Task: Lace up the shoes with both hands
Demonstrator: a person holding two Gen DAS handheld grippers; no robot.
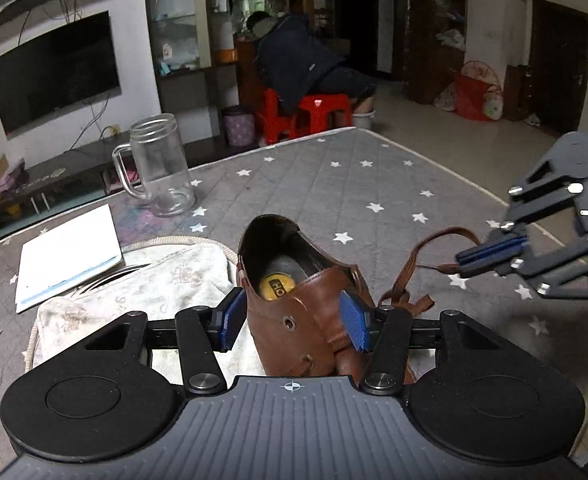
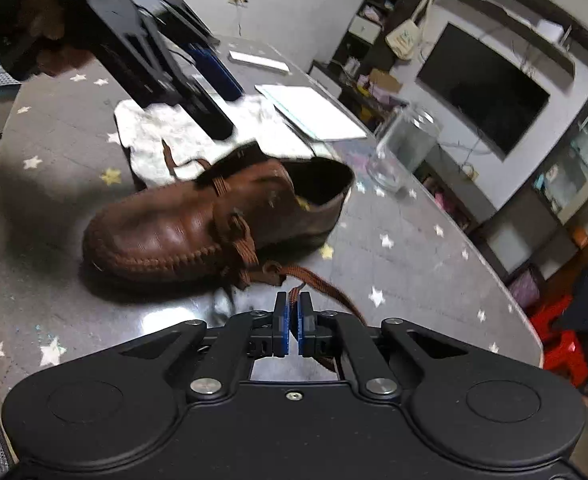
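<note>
A brown leather shoe (image 1: 310, 312) (image 2: 198, 224) lies on the grey star-patterned table. My left gripper (image 1: 294, 320) is open, with its blue pads on either side of the shoe's upper; it also shows in the right wrist view (image 2: 214, 92) above the shoe's far side. A brown lace (image 1: 422, 256) (image 2: 318, 280) runs from the eyelets out to the right. My right gripper (image 2: 293, 308) is shut on that lace, and it shows at the right of the left wrist view (image 1: 470, 260), pinching the lace end off the table.
A clear glass mug (image 1: 158, 164) (image 2: 406, 148) stands beyond the shoe. A white cloth (image 1: 142, 280) (image 2: 166, 132) and a white notebook (image 1: 66, 252) (image 2: 314, 108) lie beside it. The table edge (image 1: 434, 160) runs behind. A person sits on red stools (image 1: 306, 116) beyond.
</note>
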